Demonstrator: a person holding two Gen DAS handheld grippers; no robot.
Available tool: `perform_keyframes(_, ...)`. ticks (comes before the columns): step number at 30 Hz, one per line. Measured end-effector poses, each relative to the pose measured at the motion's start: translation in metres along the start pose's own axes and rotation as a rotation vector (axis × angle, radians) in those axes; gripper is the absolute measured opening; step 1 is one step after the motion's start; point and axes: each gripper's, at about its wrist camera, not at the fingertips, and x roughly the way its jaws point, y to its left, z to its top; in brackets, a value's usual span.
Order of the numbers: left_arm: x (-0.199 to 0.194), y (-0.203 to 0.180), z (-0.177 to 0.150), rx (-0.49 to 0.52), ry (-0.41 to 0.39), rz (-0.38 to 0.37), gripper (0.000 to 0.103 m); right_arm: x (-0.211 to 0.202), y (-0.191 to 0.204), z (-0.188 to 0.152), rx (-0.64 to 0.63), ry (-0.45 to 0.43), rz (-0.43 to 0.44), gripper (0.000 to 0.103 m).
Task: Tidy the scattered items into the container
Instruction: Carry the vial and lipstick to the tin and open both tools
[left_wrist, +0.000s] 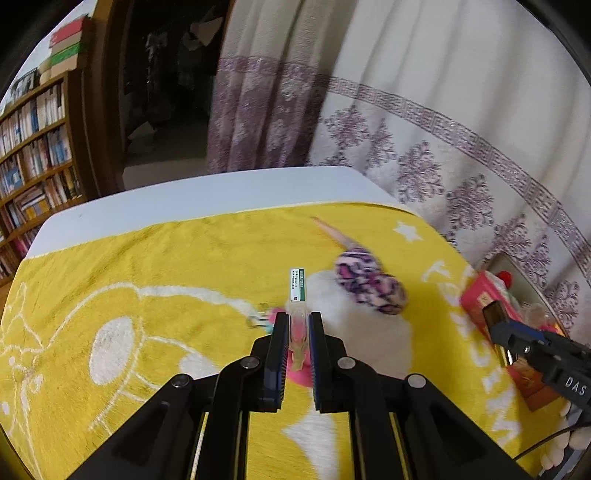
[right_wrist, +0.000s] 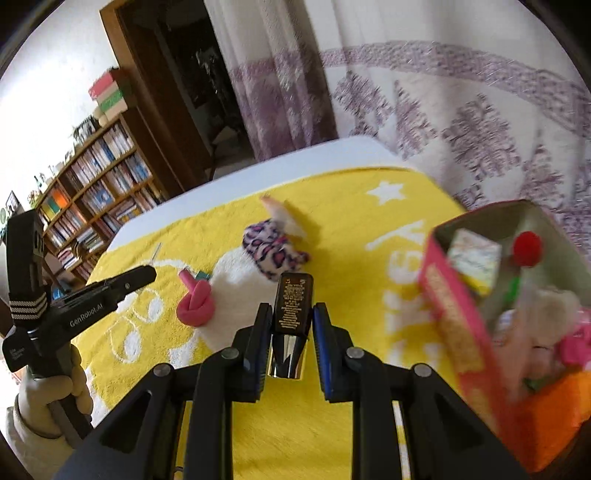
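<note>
Right gripper (right_wrist: 290, 314): clamped on dark lipstick tube (right_wrist: 292, 306), near the tin.
Left gripper (left_wrist: 298, 325): pinching clear vial (left_wrist: 296, 314).
Container (right_wrist: 461, 332): already part-filled.
Left on towel (right_wrist: 332, 206): leopard pouch (right_wrist: 271, 251), pink clip (right_wrist: 195, 301).

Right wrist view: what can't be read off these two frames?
- Container: motion blur smears its contents; lower right cut by the frame edge.
- Black tube: gold print too small to read.
- Clear vial: label too small; lower end hidden between the left gripper's fingers.
- Doll: blurred in both views.
</note>
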Motion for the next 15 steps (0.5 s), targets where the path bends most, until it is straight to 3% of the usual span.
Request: perform_keyframes(15, -0.015, -0.128, -0.002, 0.158, -0.014, -0.169, 0.011, -0.075, -0.092, -0.015, 0.109, -0.137, -0.134, 0.024)
